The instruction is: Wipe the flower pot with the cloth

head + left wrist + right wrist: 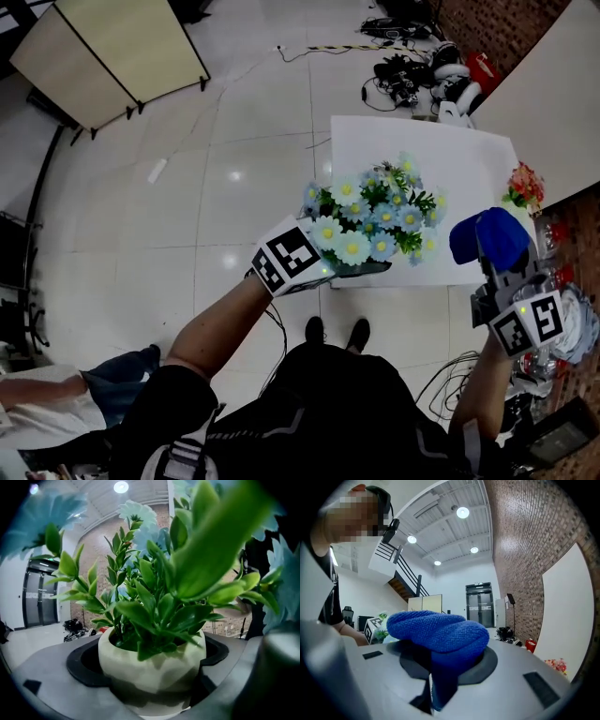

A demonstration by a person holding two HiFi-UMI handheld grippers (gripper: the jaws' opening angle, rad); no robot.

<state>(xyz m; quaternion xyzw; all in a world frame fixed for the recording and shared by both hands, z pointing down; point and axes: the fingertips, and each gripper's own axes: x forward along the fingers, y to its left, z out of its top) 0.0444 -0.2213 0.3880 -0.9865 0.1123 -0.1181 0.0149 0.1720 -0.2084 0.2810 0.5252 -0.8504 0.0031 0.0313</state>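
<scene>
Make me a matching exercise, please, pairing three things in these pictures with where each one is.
Things:
1. flower pot
2. cloth
3. red flowers

Places:
A. between the right gripper's jaws
B. by the white table's right edge
C. between the left gripper's jaws

Pairs: 1-C; 2-A; 3-B

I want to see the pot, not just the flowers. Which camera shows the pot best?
The left gripper view: the pale pot sits close up, held in the left claw. In the head view the flowers hide it. The right gripper view shows mostly the blue cloth, no pot.
</scene>
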